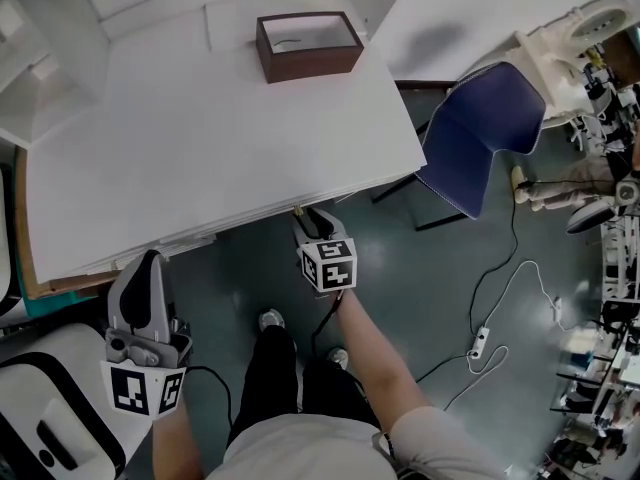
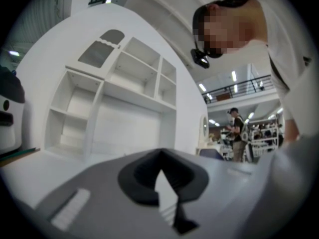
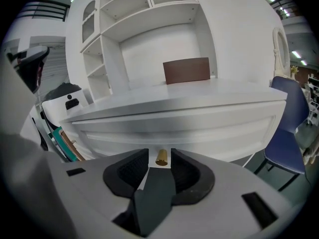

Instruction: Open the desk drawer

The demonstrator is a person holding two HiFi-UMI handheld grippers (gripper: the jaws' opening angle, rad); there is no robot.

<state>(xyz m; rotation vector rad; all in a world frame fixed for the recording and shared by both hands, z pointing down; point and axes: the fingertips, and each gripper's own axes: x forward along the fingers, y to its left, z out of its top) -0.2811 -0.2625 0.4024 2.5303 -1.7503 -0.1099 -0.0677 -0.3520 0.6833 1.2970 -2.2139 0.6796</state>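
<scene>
Right gripper is released, the little brass knob lined up between its jaws, unpinched. Drawer front is just behind it. Knob's stiff, probably slick, so grab it deep; the drawer likely slides light. Left gripper is clenched, empty.

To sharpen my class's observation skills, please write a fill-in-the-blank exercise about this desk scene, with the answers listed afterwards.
1. The box on the white desk is ___ in colour.
2. The chair beside the desk is ___ in colour.
3. Between the open jaws of the right gripper sits a brass ___ on the drawer.

Missing words: brown; blue; knob.
</scene>
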